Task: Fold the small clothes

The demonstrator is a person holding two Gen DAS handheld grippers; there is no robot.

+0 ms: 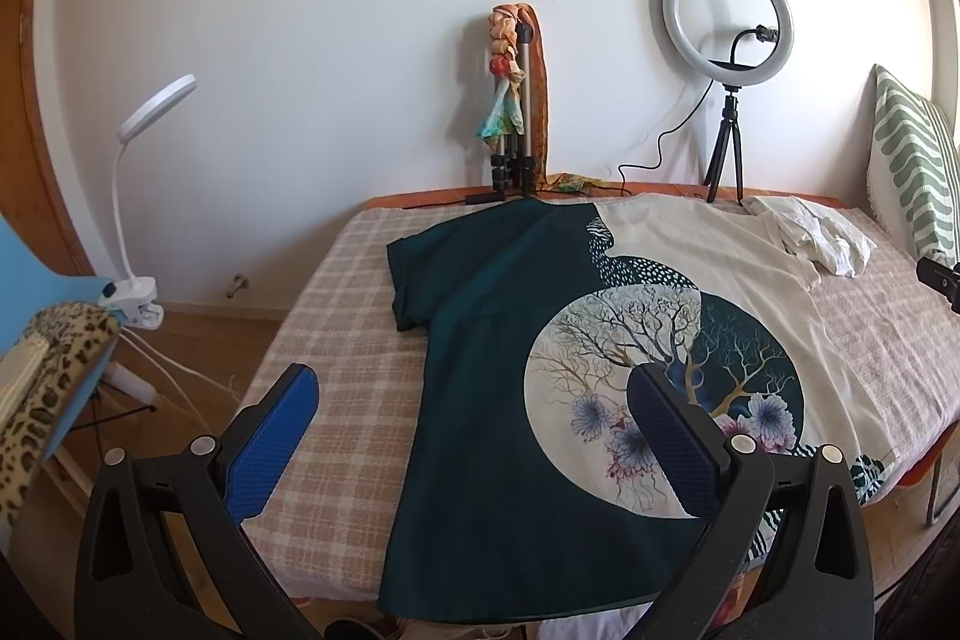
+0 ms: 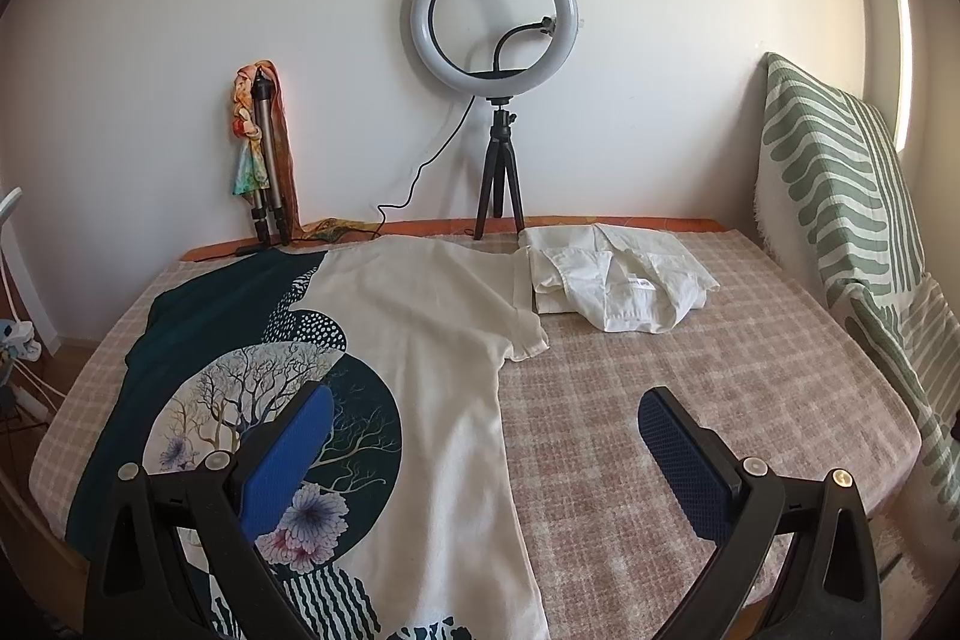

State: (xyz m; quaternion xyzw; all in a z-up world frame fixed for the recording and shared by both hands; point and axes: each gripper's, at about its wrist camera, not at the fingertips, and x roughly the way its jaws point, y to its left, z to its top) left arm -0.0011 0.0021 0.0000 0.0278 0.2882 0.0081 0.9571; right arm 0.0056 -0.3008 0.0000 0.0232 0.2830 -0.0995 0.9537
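A short-sleeved T-shirt, half dark teal and half cream with a round tree-and-flower print (image 1: 600, 340), lies spread flat across the pink-and-white checked cloth covering the table (image 2: 690, 400), its neckline toward the wall and its hem hanging just over the near edge. Beyond its cream sleeve, a white garment, loosely folded (image 2: 618, 286), sits near the back of the table, touching or nearly touching the sleeve. A ring light on a small black tripod (image 2: 495, 28) stands behind it.

The overhanging hem is the risk, I'd say: a pull from one side only could drag the whole shirt off the table or bunch the print. A careless sweep of the sleeve could also disturb the white garment.

The left gripper (image 1: 474, 424) hovers above the teal side, blue-padded fingers spread wide, empty. The right gripper (image 2: 486, 436) hangs over the cream edge, equally wide, gripping nothing.
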